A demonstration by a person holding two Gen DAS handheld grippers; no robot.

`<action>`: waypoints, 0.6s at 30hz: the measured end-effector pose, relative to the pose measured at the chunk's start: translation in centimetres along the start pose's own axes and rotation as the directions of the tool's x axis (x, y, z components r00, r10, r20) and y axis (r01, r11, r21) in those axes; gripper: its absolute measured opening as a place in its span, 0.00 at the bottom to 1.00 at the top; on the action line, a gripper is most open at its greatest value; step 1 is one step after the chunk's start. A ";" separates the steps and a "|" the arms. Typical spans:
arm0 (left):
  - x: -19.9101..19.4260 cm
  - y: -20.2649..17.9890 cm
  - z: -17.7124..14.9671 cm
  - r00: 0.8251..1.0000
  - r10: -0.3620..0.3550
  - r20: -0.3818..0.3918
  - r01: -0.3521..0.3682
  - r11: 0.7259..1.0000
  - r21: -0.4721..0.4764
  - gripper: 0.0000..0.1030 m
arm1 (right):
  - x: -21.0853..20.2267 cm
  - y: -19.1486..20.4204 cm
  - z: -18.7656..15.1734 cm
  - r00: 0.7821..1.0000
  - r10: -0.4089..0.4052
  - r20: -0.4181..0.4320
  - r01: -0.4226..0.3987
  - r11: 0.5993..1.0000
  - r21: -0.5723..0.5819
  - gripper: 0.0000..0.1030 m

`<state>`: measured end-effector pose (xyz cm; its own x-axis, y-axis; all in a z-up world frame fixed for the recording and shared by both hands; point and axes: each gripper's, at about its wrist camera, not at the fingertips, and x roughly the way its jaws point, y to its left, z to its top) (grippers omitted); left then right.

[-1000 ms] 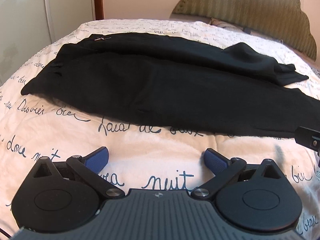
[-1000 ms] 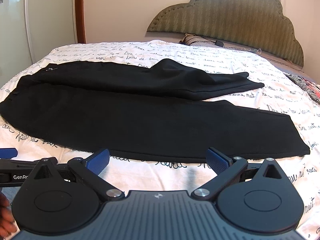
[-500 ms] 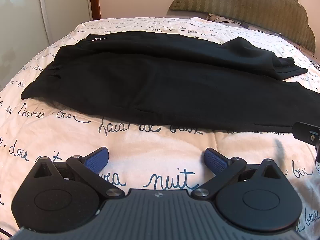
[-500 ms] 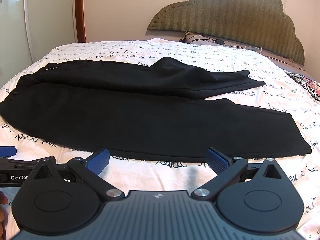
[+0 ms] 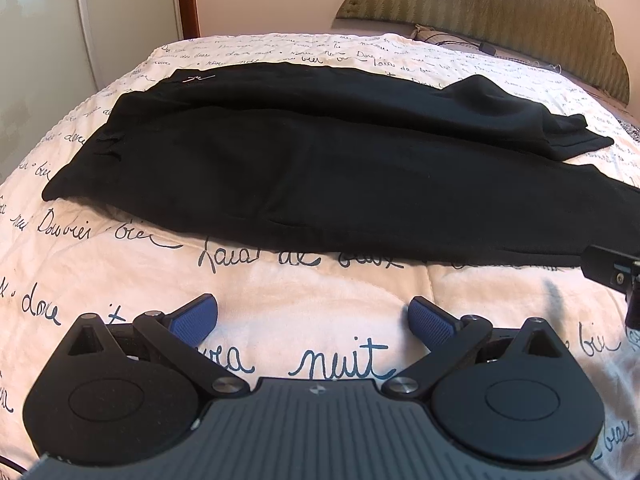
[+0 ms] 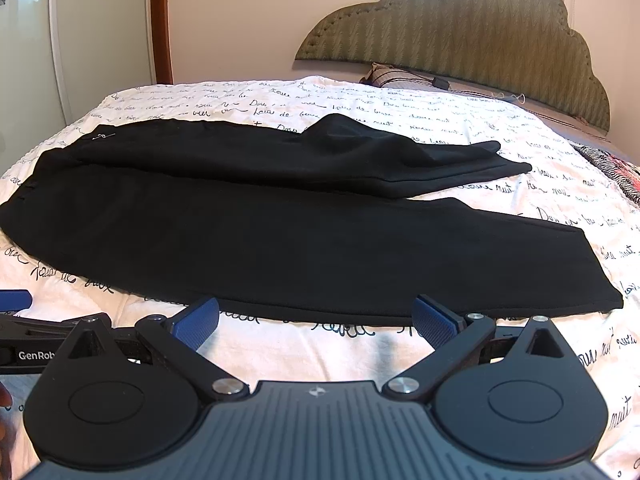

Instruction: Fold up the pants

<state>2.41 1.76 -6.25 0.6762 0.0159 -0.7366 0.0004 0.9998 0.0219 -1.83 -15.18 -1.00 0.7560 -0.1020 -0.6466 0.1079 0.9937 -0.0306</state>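
Observation:
Black pants (image 5: 320,168) (image 6: 280,232) lie spread across the bed, waistband to the left, both legs running right. The far leg is bunched and partly folded back on itself; the near leg lies flat. My left gripper (image 5: 313,318) hovers open over the bedspread, short of the pants' near edge by the hip. My right gripper (image 6: 316,316) is open too, its blue fingertips level with the near leg's lower edge, nothing between them. In the right wrist view the left gripper (image 6: 16,320) shows at the left edge; in the left wrist view part of the right gripper (image 5: 612,272) shows at the right.
The bed has a white bedspread (image 5: 120,280) with black script lettering. A green padded headboard (image 6: 460,36) stands at the far right end, with a pillow (image 6: 392,74) before it. A white wardrobe and wooden door frame (image 6: 160,20) stand behind the bed. A patterned cloth (image 6: 612,168) lies at the right.
Both grippers have shifted slightly; the view of the pants has tilted and steadied a little. The jaws stay open and the pants have not moved.

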 end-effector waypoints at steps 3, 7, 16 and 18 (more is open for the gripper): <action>0.0 0.2 0.2 1.000 -0.005 -0.007 0.005 1.000 -0.013 1.00 | 0.0 -0.1 0.0 1.000 0.000 -0.001 0.000 1.000 0.003 1.00; -0.1 0.2 0.3 1.000 -0.003 -0.006 0.003 1.000 -0.010 1.00 | 0.0 -0.1 0.0 1.000 0.000 -0.001 0.000 1.000 0.003 1.00; -0.2 0.5 0.5 1.000 -0.007 -0.002 0.007 1.000 -0.015 0.99 | 0.0 -0.1 0.1 1.000 0.001 -0.003 -0.001 1.000 0.002 1.00; -0.3 0.7 0.7 1.000 -0.011 0.000 0.011 1.000 -0.018 0.99 | 0.0 0.0 0.1 1.000 0.005 -0.003 -0.005 1.000 0.003 1.00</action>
<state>2.72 2.44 -5.61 0.6759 0.0053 -0.7369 -0.0060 1.0000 0.0016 -1.79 -15.23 -0.96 0.7544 -0.0964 -0.6493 0.1056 0.9941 -0.0249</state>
